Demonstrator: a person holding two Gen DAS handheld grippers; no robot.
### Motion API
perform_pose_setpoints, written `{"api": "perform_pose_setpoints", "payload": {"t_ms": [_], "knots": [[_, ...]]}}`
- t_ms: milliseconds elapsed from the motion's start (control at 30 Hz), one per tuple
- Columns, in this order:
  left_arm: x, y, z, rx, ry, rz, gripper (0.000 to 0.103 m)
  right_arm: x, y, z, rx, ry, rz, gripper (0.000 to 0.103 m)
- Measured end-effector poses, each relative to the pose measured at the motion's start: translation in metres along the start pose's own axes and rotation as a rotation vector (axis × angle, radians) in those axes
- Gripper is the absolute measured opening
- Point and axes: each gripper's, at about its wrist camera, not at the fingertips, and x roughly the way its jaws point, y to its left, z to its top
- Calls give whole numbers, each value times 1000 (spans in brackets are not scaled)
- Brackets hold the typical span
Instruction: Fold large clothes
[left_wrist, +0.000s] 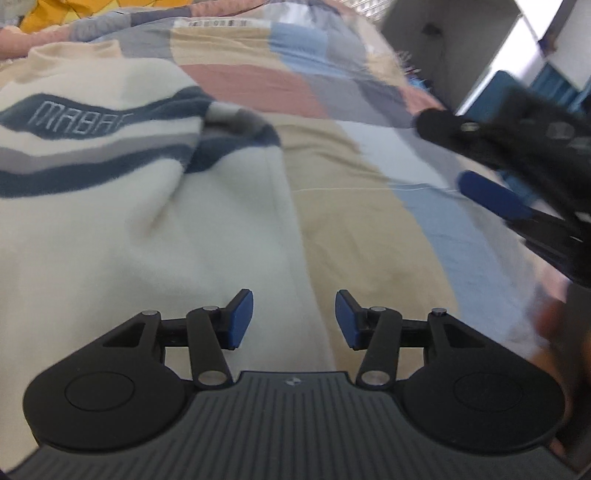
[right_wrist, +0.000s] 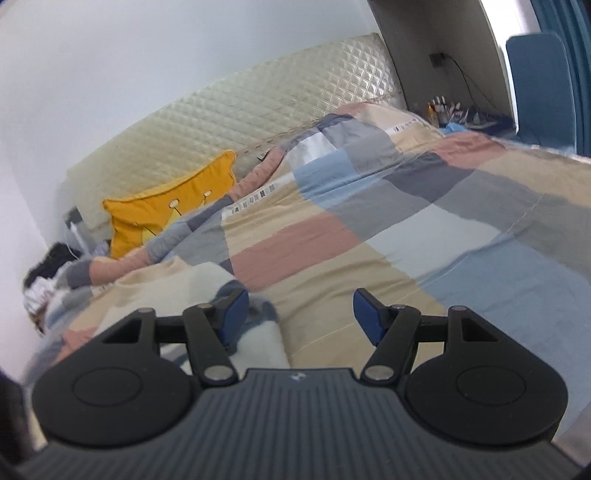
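Left wrist view: cream fleece sweater with navy stripes is lying flat on the patchwork quilt for folding, and both the left gripper and right gripper are hanging over it with jaws apart, gripping nothing.

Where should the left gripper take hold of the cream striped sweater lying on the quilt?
Probably the sweater's straight side edge, which runs just ahead of the open left gripper. It lies flat on the patchwork quilt, so coming from the bare quilt side lets one pad slip under that edge.
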Motion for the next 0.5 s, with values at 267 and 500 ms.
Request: {"api": "perform_pose_setpoints", "payload": {"t_ms": [267,500], "knots": [[33,-23,0,96,39,183,53,6,-18,0,92,30,-38,66],[41,-22,3,127,65,228,24,6,-21,-1,107,31,-43,66]]}}
